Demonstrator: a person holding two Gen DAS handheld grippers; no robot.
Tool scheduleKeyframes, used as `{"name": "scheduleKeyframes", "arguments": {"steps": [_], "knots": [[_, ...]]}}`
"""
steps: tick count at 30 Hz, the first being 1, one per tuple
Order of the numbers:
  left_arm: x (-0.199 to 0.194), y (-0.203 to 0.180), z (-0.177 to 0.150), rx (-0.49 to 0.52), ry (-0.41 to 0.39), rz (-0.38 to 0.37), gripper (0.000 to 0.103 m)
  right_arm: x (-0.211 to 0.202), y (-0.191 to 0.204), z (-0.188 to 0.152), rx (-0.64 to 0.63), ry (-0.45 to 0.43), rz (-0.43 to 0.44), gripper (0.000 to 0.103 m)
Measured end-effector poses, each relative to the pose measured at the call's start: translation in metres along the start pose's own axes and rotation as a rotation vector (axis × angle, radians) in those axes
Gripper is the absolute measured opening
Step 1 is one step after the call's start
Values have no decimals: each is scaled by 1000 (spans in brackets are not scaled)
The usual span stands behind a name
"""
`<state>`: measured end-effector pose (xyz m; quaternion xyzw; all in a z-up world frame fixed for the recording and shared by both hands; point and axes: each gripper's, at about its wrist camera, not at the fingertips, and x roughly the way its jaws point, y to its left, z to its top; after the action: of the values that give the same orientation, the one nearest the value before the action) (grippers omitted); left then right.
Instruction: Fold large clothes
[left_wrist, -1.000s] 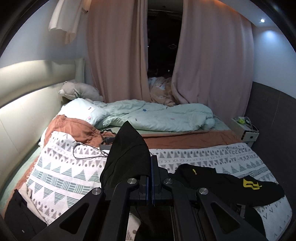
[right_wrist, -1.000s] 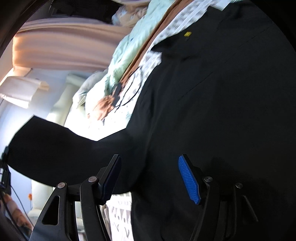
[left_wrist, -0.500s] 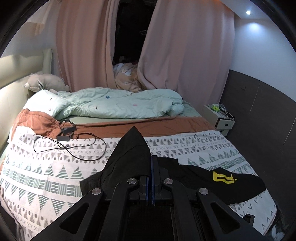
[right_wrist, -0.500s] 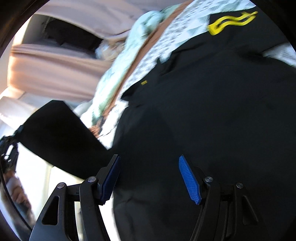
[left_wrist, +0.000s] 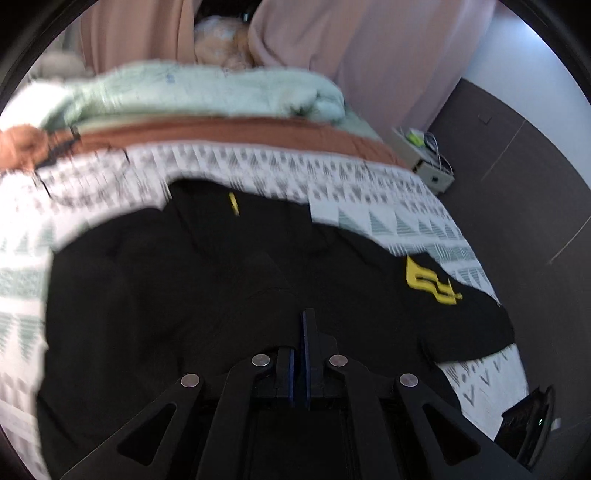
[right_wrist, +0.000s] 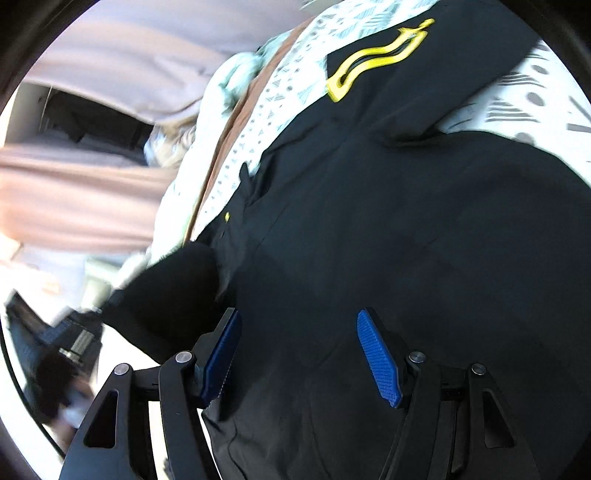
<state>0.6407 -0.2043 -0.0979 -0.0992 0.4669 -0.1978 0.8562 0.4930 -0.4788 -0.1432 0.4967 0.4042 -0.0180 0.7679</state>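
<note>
1. Since the earlier frame, the sleeve pinched in the left gripper (left_wrist: 303, 325) has been lowered onto the black shirt (left_wrist: 184, 288).
2. Left jaws are seen clamped together on black fabric.
3. Right gripper (right_wrist: 298, 350) jaws stand apart above the shirt, nothing held.
4. Shirt is spread on the bed (left_wrist: 369, 173).

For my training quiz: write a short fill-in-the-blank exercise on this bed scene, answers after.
1. The black garment lies on a patterned bedspread and bears a logo coloured ____.
2. The right gripper has its jaws ____.
3. The left gripper has its jaws ____.
4. The curtains behind the bed are ____.

Answers: yellow; open; shut; pink
</note>
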Motion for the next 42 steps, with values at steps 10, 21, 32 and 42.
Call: {"name": "scheduleKeyframes", "arguments": {"steps": [10, 21, 32, 42], "knots": [[5, 28, -63, -207, 53, -156, 90, -8, -10, 4, 60, -49, -5, 66], [-131, 95, -105, -323, -277, 2, 90, 7, 39, -15, -161, -21, -6, 66], [-168, 194, -141, -551, -365, 76, 71, 55, 111, -69, -528, 12, -161, 65], [-181, 240, -159, -645, -398, 135, 71, 110, 134, -89, -771, 27, -385, 65]]}}
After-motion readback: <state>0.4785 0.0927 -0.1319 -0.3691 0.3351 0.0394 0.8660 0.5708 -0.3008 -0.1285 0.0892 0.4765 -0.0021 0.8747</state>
